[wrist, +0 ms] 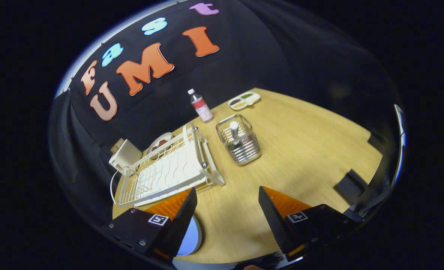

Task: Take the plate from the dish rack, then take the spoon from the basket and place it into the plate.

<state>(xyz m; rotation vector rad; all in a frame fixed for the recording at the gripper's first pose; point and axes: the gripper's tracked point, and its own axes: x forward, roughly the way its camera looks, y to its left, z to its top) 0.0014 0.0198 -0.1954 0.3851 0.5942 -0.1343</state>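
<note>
1. Fingers of your gripper (227,213) stand wide apart with nothing between them but bare table (304,150).
2. Plate (192,236): you have a pale round plate lying flat on the table at its near edge, just inside your left finger, which hides most of it.
3. Basket (240,144): your wire basket stands upright near the middle of the table, beyond the fingers. A white-handled utensil, likely the spoon (234,129), stands on end in it; its bowl is hidden down among the wires, so you cannot confirm the shape.
4. Dish rack (167,170): your white rack sits along the table's left edge, just ahead of the left finger, and its slots look empty.
5. Behind the rack's far end you can see a round white dish (158,144) partly hidden, with dark red pieces you cannot identify, and a white box-like thing (125,155) beside it.
6. Towards the far edge stand a small bottle (200,105) with a red label and a divided tray (243,100) holding dark, green and yellowish contents too small to name.
7. Dark blocks (351,185) sit at the right edge, cut off.
</note>
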